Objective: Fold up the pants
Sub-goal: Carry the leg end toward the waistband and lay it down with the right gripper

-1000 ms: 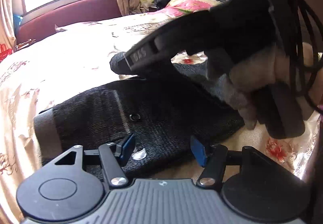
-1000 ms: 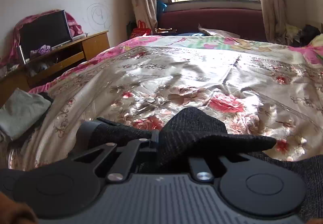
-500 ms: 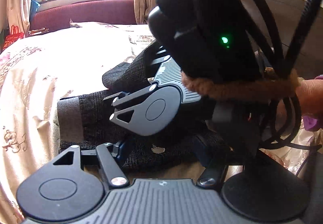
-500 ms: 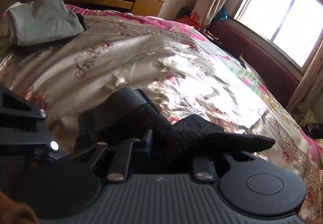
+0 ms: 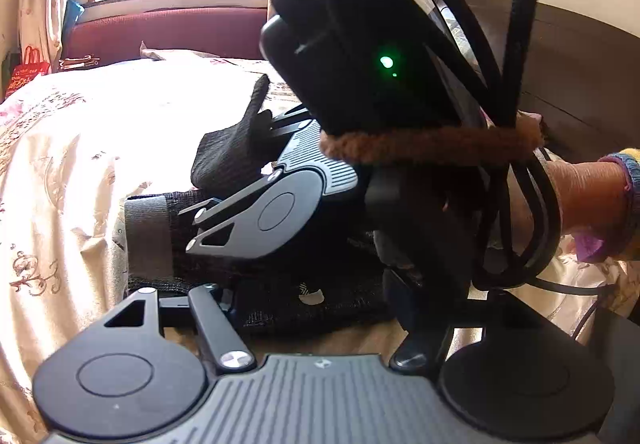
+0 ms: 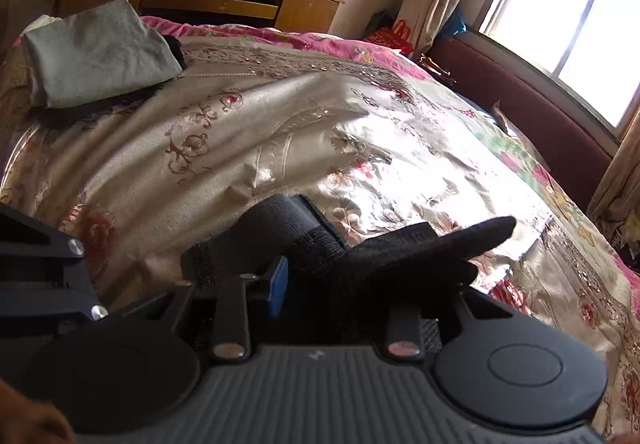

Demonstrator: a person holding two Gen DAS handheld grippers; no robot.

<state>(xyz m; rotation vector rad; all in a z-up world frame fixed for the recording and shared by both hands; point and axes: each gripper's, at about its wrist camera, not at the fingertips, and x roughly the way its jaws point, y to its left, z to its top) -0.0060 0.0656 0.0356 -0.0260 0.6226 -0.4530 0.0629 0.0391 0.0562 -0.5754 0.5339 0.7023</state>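
Pants (image 5: pixel 280 296), soft knit, light, limp, lie folded on bed (image 6: pixel 280 132) at 12 o'clock of left gripper (image 5: pixel 312 308), jaws apart, empty. Right gripper (image 6: pixel 348 284), jaws just opening, fabric bunched between; best hold: grey waistband (image 5: pixel 146 236).

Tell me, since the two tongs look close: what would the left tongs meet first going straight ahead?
Probably the dark pants lying just ahead on the bedspread; the right tongs hang above that line, though depth is unclear.
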